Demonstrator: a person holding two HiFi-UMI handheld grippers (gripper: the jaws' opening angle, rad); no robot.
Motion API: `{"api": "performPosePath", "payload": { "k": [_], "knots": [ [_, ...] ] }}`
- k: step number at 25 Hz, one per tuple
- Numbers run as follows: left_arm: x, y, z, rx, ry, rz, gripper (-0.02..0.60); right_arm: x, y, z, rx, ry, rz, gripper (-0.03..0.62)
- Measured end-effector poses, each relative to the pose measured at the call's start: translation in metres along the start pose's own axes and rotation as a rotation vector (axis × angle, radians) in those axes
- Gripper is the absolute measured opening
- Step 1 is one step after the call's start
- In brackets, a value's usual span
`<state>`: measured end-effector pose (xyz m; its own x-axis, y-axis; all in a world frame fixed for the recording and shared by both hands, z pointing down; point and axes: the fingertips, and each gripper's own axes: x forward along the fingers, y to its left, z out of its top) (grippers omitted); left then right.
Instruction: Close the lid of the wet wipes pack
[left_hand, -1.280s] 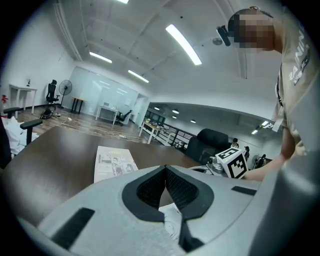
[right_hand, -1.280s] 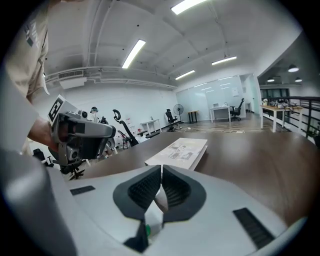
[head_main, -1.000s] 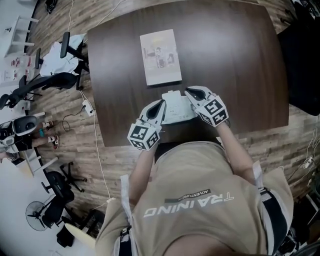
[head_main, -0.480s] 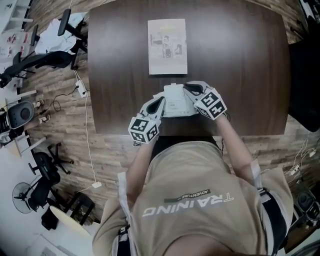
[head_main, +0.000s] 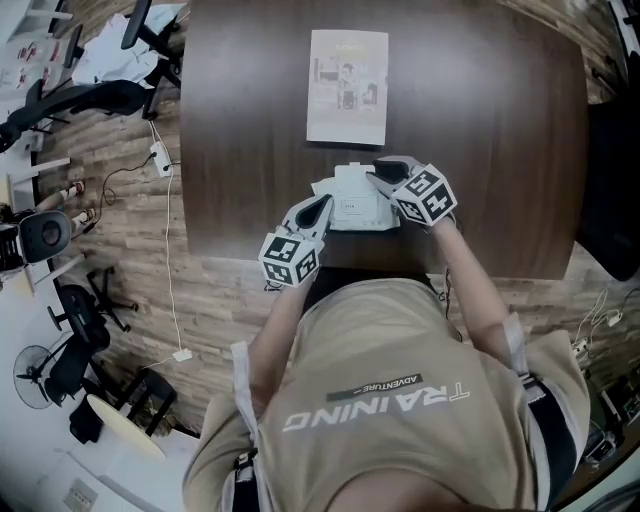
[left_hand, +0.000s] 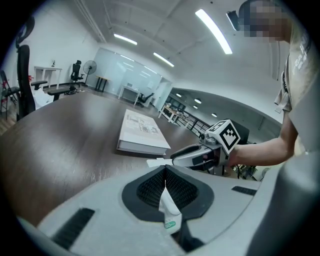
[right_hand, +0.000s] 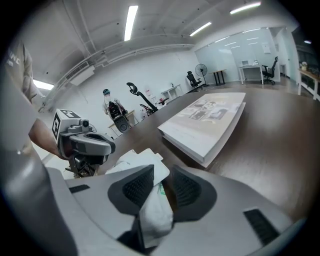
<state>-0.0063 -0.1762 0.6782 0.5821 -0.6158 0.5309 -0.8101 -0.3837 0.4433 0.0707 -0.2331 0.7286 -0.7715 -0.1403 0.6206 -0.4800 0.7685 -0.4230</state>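
1. Table (head_main: 500, 120): beneath both grippers.
2. Book (head_main: 347, 85): beyond the fingertips, apart.
3. Wet wipes pack (head_main: 355, 205): pinched at opposite ends by left gripper (head_main: 318, 208) and right gripper (head_main: 385, 176), unchanged from 1 s before.
4. Lid (right_hand: 145, 160): just ahead of the right fingers, apparently still raised; closing remains.

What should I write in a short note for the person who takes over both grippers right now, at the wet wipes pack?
Left gripper: shut on the left end of the wet wipes pack.
Right gripper: shut on its right end.
Position: the pack is at the near side of the table, short of the book.
Done: the pack is gripped at both ends.
Left: a white flap, probably the lid, looks raised; press it shut.
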Motion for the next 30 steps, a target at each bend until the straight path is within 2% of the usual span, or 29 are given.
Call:
{"api": "performPosePath", "payload": {
  "k": [8,14,21,25,30],
  "knots": [
    [0.005,-0.013,0.003,0.124,0.033,-0.044,0.009,-0.001,0.001,0.002,0.014,0.005,0.028,0.083],
    [0.005,-0.026,0.011,0.243,0.03,-0.083,0.009,-0.01,0.008,0.009,-0.023,-0.011,-0.024,0.083],
    [-0.017,-0.018,0.02,0.15,-0.033,-0.066,0.009,-0.018,0.017,0.015,-0.022,-0.005,-0.062,0.081],
    [-0.024,-0.018,0.031,0.155,-0.072,-0.072,0.009,-0.025,0.025,0.018,-0.035,0.0,-0.099,0.081],
    [-0.034,-0.022,0.043,0.178,-0.123,-0.09,0.009,-0.035,0.032,0.009,-0.104,0.033,-0.15,0.081]
  ]
}}
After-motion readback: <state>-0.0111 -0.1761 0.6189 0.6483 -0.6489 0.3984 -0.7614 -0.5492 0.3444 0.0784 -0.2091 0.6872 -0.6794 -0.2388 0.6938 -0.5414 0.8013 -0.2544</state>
